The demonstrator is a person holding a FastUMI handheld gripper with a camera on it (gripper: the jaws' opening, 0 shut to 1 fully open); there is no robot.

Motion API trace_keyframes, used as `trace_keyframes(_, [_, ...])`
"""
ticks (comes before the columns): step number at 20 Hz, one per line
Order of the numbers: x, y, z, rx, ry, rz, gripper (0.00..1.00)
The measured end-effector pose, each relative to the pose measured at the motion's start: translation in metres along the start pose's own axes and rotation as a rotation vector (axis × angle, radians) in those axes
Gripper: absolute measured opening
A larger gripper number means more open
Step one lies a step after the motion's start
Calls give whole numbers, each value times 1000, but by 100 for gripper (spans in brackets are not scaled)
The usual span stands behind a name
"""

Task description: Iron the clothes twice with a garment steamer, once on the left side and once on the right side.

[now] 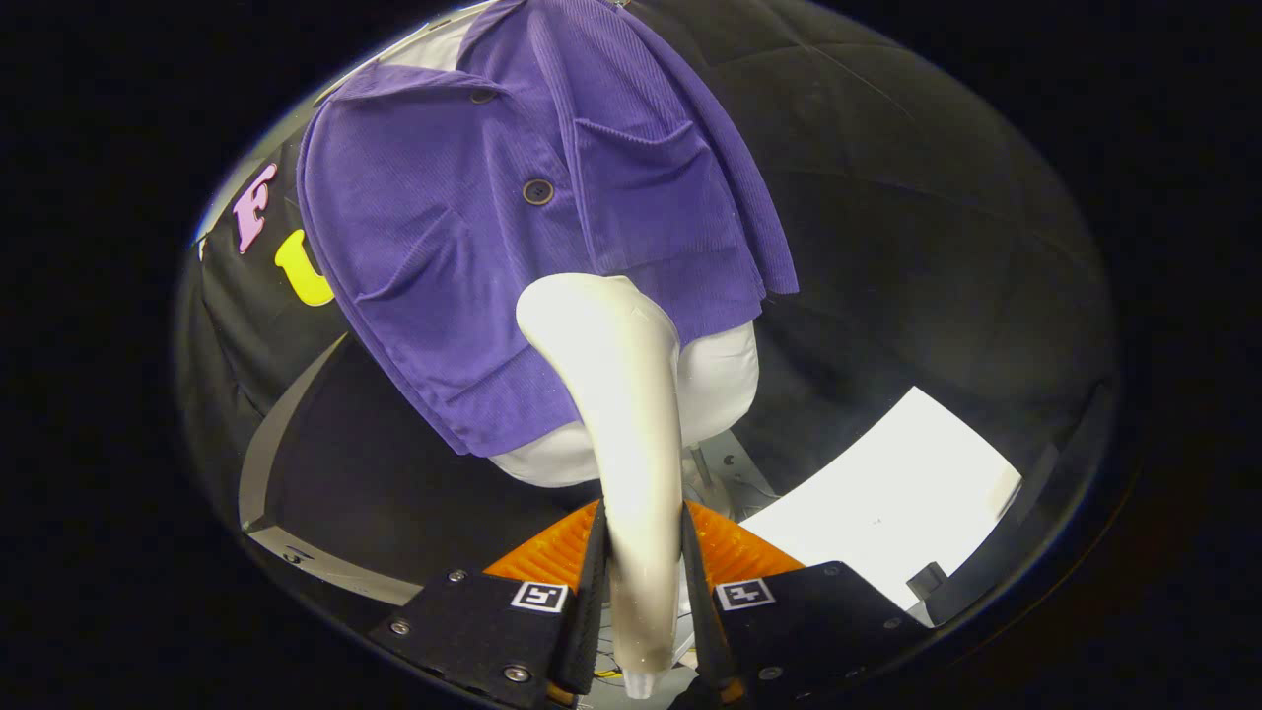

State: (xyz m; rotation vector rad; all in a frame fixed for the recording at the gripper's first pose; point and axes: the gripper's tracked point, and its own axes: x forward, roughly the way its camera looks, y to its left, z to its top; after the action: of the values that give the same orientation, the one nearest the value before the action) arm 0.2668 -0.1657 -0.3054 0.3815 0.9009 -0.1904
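Black cloth backs a purple corduroy shirt on a white mannequin torso. Jaws clamp a cream plastic garment steamer, its head against the shirt's hem.

Gripper, seen along its own axis: both fingers closed on the handle of the garment steamer, one pressing each side, the handle running upward and forward from between them.

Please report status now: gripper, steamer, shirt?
Gripper shut on steamer. Steamer head up at lower front of purple shirt on white mannequin. Nothing between head and cloth.
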Motion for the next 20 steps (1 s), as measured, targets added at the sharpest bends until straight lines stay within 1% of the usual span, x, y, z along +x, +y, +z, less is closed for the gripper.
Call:
trace_keyframes(2, [-14,9,-2,5,-24,23,40])
trace_keyframes(4, [-39,23,-6,-10,-54,53,40])
trace_keyframes(9, [-102,77,-18,-91,-116,159,40])
trace_keyframes(15, [-169,137,-45,-203,-167,293,40])
trace_keyframes(18, [-191,166,-67,-240,-177,364,40])
trace_keyframes(20, [-204,178,-78,-277,-176,390,40])
